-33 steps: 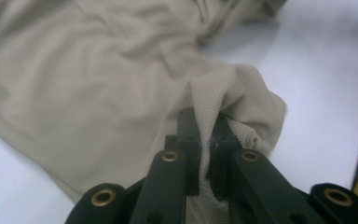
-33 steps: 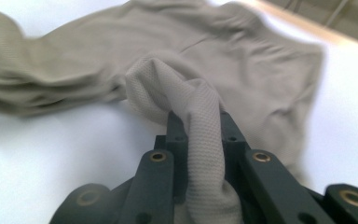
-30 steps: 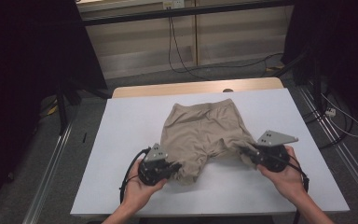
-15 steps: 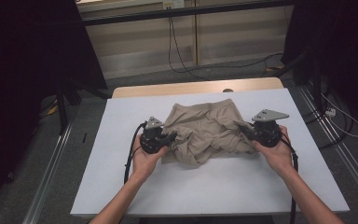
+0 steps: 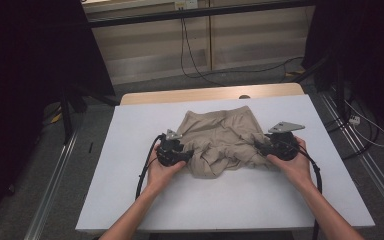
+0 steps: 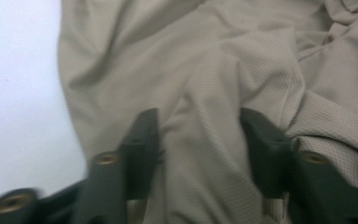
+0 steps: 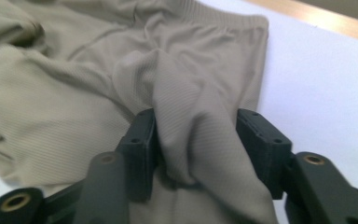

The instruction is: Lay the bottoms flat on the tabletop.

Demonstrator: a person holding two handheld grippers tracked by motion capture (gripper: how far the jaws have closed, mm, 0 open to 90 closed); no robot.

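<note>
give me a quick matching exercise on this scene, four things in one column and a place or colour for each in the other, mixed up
Things:
1. shorts
2. left gripper
3. right gripper
4. table

Places or colours:
a. white, under everything
b. at the cloth's right edge, jaws apart with a fold between them
c. beige, crumpled mid-table
d. at the cloth's left edge, jaws apart with cloth between them

Pairs: 1-c, 2-d, 3-b, 4-a

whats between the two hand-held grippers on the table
The crumpled beige shorts span the stretch between the left hand-held gripper and the right hand-held gripper, as the high view shows.
</note>
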